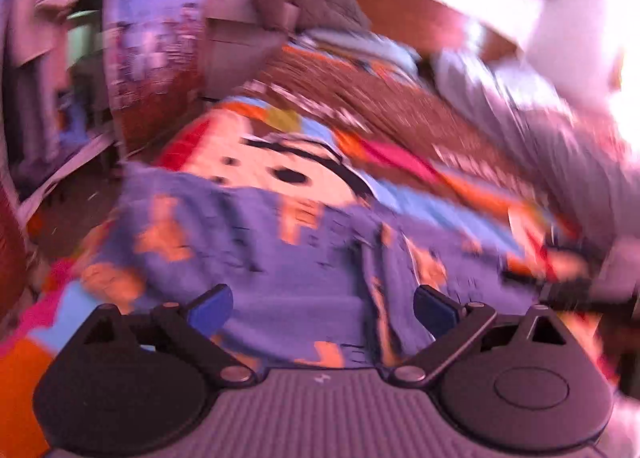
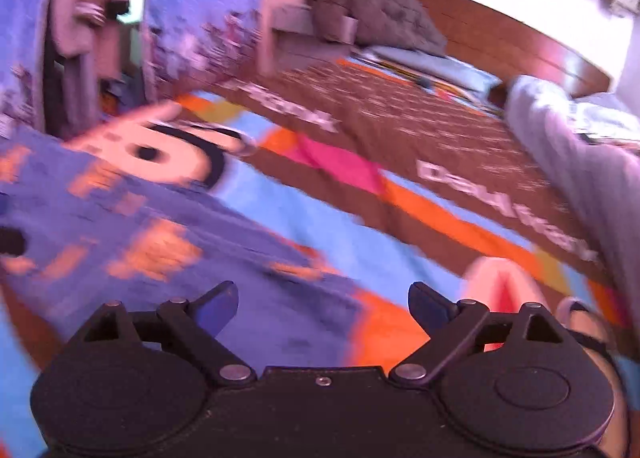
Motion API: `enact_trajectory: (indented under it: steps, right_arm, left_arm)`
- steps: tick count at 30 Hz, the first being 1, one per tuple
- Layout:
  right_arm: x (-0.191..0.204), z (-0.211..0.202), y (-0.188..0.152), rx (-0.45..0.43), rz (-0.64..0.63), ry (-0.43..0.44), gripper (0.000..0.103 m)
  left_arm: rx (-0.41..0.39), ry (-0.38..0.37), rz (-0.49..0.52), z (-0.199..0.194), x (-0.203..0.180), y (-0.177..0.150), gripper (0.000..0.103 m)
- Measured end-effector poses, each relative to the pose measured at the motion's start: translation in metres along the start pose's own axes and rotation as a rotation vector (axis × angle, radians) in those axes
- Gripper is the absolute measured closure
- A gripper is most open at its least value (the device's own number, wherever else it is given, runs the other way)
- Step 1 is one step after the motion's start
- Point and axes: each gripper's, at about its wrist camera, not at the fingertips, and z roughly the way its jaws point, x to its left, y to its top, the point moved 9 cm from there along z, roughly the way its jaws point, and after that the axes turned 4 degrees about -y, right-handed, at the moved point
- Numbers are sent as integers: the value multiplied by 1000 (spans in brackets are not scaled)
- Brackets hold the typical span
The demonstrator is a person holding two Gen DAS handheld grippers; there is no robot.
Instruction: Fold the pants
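Both sets of jaws stand wide apart with nothing clamped between them. The left gripper [image 1: 323, 308] hangs over the pants [image 1: 256, 258], blue-purple cloth with orange patches, which lie spread on the bedspread [image 1: 432, 214] and fill the space just ahead of its 2 blue fingertips [image 1: 212, 308]. The right gripper [image 2: 323, 306] sits at the near edge of the same pants [image 2: 132, 242], which stretch away to its left; its right-hand fingertip is over bare bedspread [image 2: 328, 226], not the cloth.

Both views are smeared by motion blur, so fine detail such as seams or waistband cannot be told.

Past the pants, the bedspread shows a large cartoon face [image 1: 280, 166], partly covered by the cloth, among bands of light blue, orange and pink. Beyond that runs a broad brown stripe with white lettering [image 2: 500, 194]. A grey bundle of bedding [image 2: 580, 162] lies along the right side. At the far end, a dark quilted pillow [image 2: 376, 14] rests against the wooden headboard [image 2: 500, 34].
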Motion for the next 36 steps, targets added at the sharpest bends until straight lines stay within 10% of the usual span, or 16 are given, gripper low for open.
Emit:
enact_trajectory:
  steps: [8,15,20,27,36]
  right_arm:
    - [90,33,-4,66,-111,4,10]
    - [88,45,-9,75,-73,-43,1]
    - [89,46,-13,71,-65,-47,1]
    - [92,44,-15,69,-64,-46,1]
    - [90,44,-14,69,-57,-42,1]
  left_arm:
    - [-80,364,-149,-31,106,-2,7]
    - [-118,-4,-499,-22,131,10,0]
    - [-73,45,-525,-3,131,10,2]
    - [-51,87,-580,-2,136,5,65]
    - [-88,87,-607,-7,144,0,79]
